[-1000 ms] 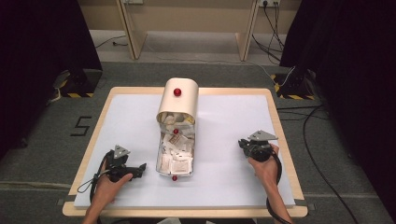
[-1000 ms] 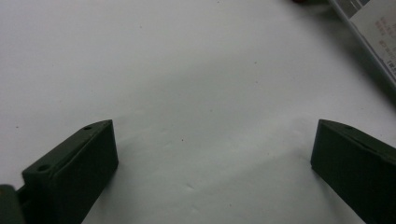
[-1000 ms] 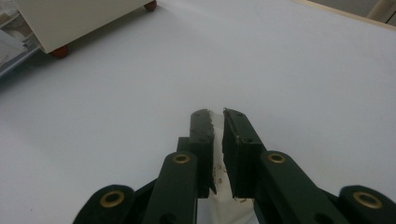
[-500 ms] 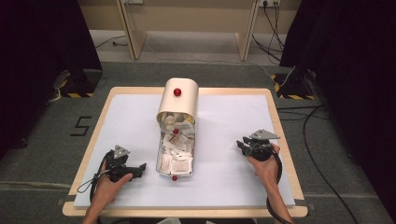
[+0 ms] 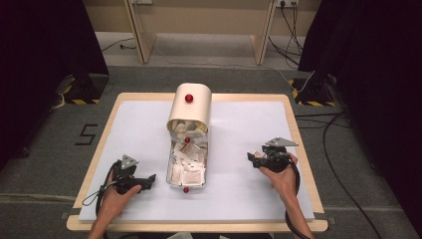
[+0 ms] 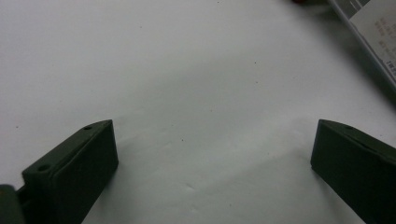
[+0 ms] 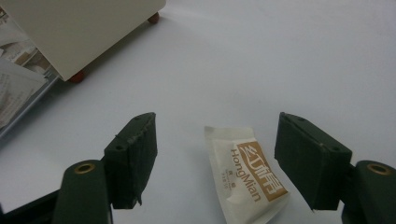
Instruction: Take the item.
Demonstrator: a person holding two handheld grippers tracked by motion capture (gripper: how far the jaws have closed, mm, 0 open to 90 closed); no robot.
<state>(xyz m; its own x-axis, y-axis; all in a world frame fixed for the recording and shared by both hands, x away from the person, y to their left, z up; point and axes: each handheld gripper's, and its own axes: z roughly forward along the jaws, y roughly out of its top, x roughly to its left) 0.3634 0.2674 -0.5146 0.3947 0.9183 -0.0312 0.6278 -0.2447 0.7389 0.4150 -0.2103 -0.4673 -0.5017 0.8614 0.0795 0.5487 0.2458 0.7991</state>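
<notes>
Sachet [image 7: 245, 173] reading "HongMian" lies loose between the right gripper's [image 7: 215, 154] just-opened, wide jaws.

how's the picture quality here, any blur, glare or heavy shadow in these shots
High view: evenly lit table, dark edges, no glare. Left gripper view: soft, jaws casting faint shadows. Right gripper view: the packet is sharp, its print readable; the cream box behind is softer.

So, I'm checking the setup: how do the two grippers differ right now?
The right gripper has a white-and-brown packet lying between its jaws; they have just been opening and don't press on it. The left gripper has bare table between its jaws. The left sits close by the box; the right sits farther off. Both are open.
</notes>
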